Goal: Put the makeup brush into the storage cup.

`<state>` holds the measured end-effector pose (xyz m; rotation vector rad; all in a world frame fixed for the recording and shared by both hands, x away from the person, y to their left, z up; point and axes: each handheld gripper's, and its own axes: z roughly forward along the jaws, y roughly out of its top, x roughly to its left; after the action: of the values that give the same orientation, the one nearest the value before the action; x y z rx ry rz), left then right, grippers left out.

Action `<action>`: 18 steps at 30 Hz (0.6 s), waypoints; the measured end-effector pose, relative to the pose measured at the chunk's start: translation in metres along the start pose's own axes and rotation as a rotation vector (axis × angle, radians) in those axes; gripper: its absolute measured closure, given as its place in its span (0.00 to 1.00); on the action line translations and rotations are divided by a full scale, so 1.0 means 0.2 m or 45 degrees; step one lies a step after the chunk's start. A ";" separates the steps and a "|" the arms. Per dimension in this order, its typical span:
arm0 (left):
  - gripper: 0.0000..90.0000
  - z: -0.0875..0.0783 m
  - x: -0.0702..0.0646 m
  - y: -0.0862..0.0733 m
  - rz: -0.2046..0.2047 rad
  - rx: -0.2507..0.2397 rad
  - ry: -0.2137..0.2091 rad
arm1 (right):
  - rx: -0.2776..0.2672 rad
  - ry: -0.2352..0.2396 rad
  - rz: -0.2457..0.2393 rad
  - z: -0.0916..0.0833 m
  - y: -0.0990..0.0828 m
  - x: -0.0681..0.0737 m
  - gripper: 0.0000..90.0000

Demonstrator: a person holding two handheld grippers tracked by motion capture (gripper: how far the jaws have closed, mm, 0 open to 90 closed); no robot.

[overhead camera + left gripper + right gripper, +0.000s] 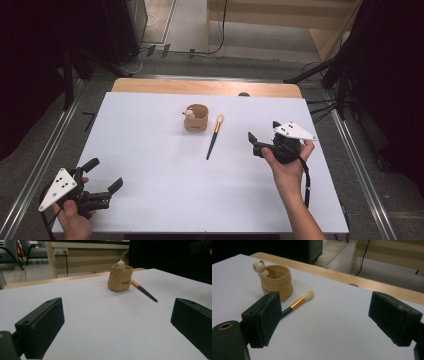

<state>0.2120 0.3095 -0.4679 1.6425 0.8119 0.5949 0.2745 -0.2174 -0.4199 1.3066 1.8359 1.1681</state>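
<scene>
— What stands on the white rectangular bench [150, 200]?

— A small tan ceramic pot shaped like a soft sack [196, 118], upright, a little behind the bench's middle and nearer its far edge than its near one. A tiny cream bear figure [189, 113] peeks over its rim on the side toward the left edge, and dark lettering runs across the pot's wall; it is too small to read.

— And beside it?

— A slim makeup brush with a cream tuft, a gold ferrule and a dark handle [214, 136]. It lies flat just beside the pot, on the side toward the right edge, tuft toward the far edge and handle running back toward the near edge. In the right gripper view the handle passes close by the pot's base; whether they touch I cannot tell.

— The left claw [104, 173]?

— Held in a hand [75, 215] at the near left corner, released, its two black jaws spread wide with bare bench between them. It holds nothing and is well apart from pot and brush.

— The right claw [262, 137]?

— Held in the other hand [285, 165] toward the right edge, about midway along it, pointing at the brush. Its jaws are also wide apart and grasp nothing. It sits near the brush's handle end but clear of it.

— Anything past the bench?

— A strip of pale wood [205, 87] along the far edge.
</scene>
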 end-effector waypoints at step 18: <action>0.00 0.00 0.00 0.01 0.001 -0.005 -0.008 | 0.155 0.039 0.003 0.20 0.14 0.06 0.15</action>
<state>0.2125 0.3098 -0.4667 1.6403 0.8051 0.5914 0.3152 -0.1901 -0.4124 1.3651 1.9548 1.0975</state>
